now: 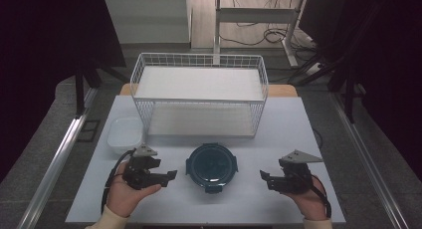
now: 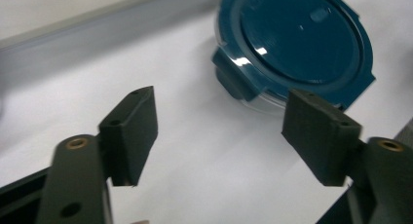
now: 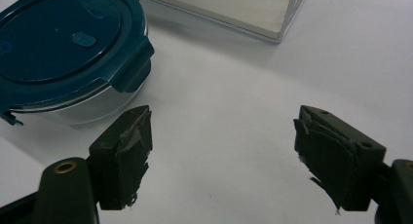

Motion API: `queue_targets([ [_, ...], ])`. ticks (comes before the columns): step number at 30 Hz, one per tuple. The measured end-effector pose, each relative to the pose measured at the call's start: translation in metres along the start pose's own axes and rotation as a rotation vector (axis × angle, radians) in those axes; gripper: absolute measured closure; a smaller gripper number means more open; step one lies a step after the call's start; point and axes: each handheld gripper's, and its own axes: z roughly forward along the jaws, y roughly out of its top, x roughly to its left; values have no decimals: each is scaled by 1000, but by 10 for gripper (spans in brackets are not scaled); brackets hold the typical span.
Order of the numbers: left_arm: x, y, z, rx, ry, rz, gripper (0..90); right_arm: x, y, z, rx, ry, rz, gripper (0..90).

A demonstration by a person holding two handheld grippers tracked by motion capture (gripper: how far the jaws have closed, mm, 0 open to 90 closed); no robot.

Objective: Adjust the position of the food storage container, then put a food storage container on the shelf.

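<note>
- High view: we take the round container (image 1: 212, 166) with the dark teal clip-on lid as our landmark; it sits on the white table (image 1: 278, 199), in front of the white wire rack (image 1: 199, 92) and well clear of it.
- To the container's left, we see the left gripper (image 1: 171, 175) held in the person's left hand (image 1: 127, 194), jaws pointing toward the container and stopping just short of its side.
- To the container's right, the right gripper (image 1: 263, 178) rests in the right hand (image 1: 311, 201), also aimed at the container but farther from it.
- A white plastic tub (image 1: 124, 134) stands beyond and left of the container, just beside the rack's front left corner.
- Left gripper view: our left claw (image 2: 219, 131) is released, its jaws spread wide with bare table between them; the container (image 2: 297, 44) lies ahead, nearer the right jaw, touching neither pad.
- Right gripper view: our right claw (image 3: 221, 151) is likewise released, nothing between its worn pads; the container (image 3: 68, 48) sits ahead and to the left, with the rack's base board (image 3: 234, 9) beyond it.
</note>
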Motion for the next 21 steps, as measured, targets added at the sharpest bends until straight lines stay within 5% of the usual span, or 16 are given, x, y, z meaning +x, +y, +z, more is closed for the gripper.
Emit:
queue_targets([
  [8, 18, -7, -12, -85, 18, -7, 288, -1, 1, -1, -20, 57, 17, 215],
  [15, 22, -9, -19, -100, 22, -32, 257, 2, 8, -3, -39, 72, 40, 207],
  [21, 24, -7, -16, -103, -20, -50, 218, 4, 11, -7, -45, 89, 95, 215],
])
